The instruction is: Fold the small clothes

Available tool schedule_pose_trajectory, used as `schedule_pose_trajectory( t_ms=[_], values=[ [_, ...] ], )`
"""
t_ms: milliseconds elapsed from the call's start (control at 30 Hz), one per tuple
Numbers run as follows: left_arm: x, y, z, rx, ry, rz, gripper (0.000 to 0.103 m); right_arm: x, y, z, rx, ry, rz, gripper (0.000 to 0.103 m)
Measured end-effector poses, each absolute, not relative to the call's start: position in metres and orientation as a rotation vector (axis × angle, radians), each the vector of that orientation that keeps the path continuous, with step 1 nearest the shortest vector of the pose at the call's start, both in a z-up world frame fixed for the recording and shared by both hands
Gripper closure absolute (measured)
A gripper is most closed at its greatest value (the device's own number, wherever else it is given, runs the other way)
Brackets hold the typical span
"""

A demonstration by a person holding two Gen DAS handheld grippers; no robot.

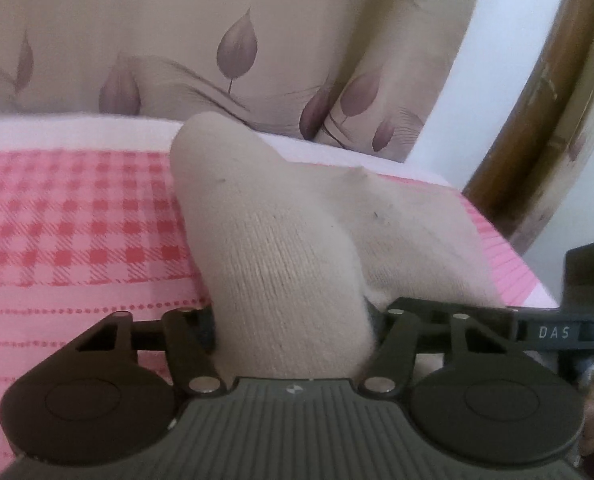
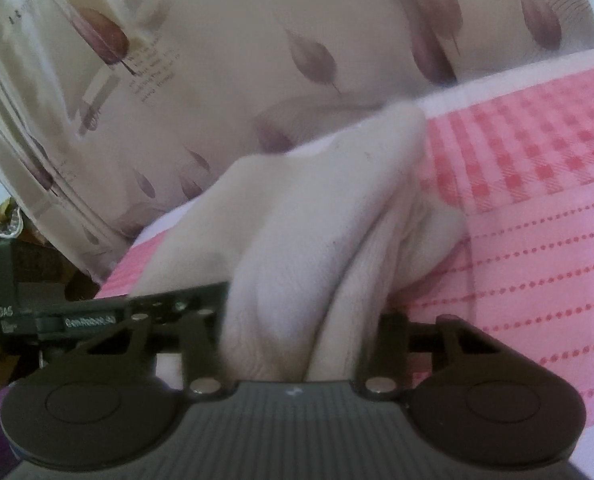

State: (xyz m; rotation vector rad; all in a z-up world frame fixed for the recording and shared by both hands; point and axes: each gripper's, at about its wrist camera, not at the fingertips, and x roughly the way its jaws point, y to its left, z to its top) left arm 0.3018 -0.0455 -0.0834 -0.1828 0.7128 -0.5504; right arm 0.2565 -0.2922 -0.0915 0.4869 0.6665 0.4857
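A cream knit sock (image 1: 293,248) lies bunched on the pink bedsheet (image 1: 77,216). My left gripper (image 1: 293,336) is shut on one end of it; the fabric bulges up and hides the fingertips. In the right wrist view the same sock (image 2: 305,220) rises in folds from my right gripper (image 2: 297,340), which is shut on its other end. Each gripper shows in the other's view: the right one at the far right (image 1: 557,332), the left one at the far left (image 2: 57,320). The two grippers are close together.
A beige pillow with purple leaf print (image 1: 177,40) stands behind the sock, also in the right wrist view (image 2: 277,60). A brown wooden headboard (image 1: 537,100) curves at the right. The sheet has a checked band (image 2: 537,140) and dotted stripes (image 2: 537,260).
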Motion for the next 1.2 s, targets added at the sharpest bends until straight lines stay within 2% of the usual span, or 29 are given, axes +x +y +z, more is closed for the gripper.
schedule_pose_trajectory(
  t_ms=[433,1200],
  values=[
    [0.258,-0.033,-0.054,-0.118,0.688,-0.464,0.046,0.221,-0.270,-0.083,0.594,0.641,0.497,0.056],
    [0.155,0.037,-0.014,-0.106,0.629,-0.351,0.046,0.148,-0.193,-0.041,0.527,0.619,0.605,0.055]
  ],
)
